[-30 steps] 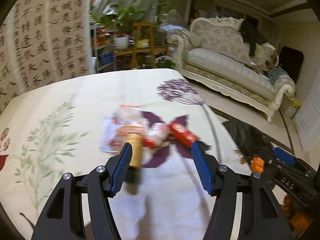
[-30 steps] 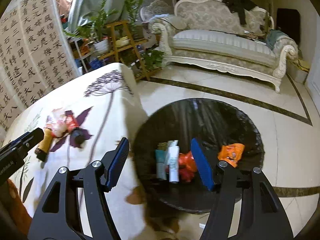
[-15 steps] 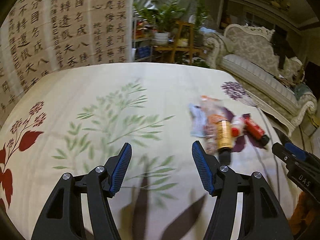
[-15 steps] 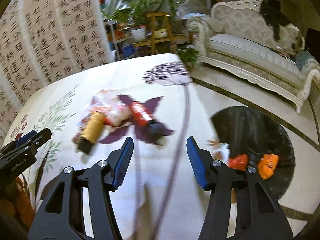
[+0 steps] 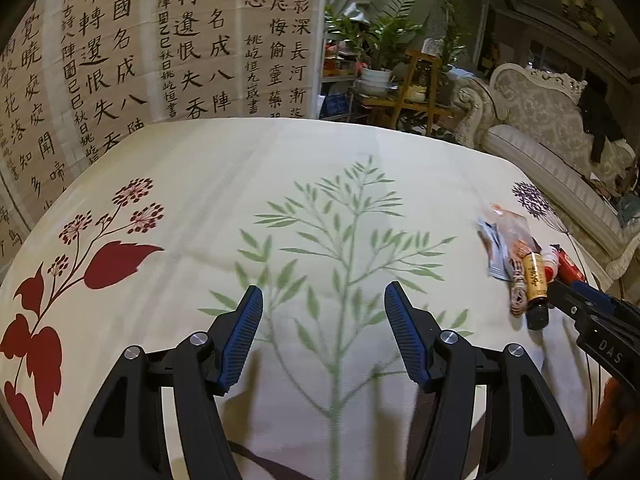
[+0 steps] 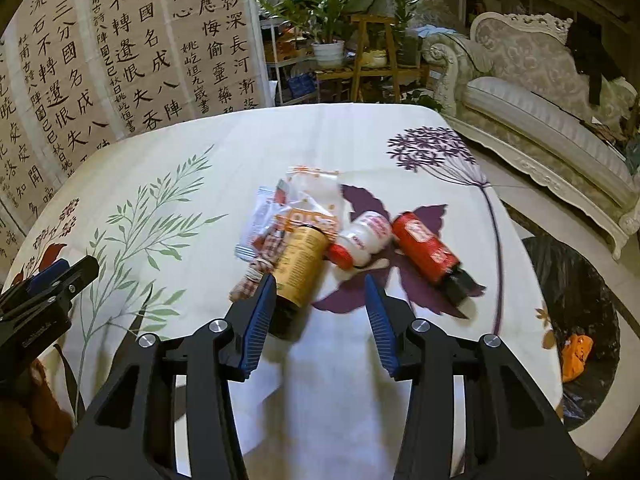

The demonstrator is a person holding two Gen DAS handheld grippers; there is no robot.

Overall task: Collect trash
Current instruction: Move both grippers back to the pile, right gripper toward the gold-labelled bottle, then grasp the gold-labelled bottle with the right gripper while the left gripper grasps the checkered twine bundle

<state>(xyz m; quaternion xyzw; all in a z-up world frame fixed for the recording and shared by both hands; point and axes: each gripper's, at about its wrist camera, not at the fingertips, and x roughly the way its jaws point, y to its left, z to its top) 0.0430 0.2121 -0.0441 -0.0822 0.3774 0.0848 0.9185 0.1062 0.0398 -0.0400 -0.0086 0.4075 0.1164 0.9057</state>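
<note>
In the lower right, orange trash (image 6: 576, 356) is already sitting in the black bin bag (image 6: 568, 276); mid-frame, the right gripper (image 6: 320, 300), holding nothing, is closing toward the yellow bottle (image 6: 300, 264), the left gripper (image 5: 324, 320) gaping idle.

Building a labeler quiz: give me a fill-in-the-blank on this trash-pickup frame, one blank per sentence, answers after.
1. The amber bottle lies on its ____ on the tablecloth.
2. The red bottle has a ____ cap.
3. Between the amber and red bottles lies a ____ bottle with a red cap.
4. The black trash bag sits on the ____, beside the table.

Answers: side; black; white; floor
</note>
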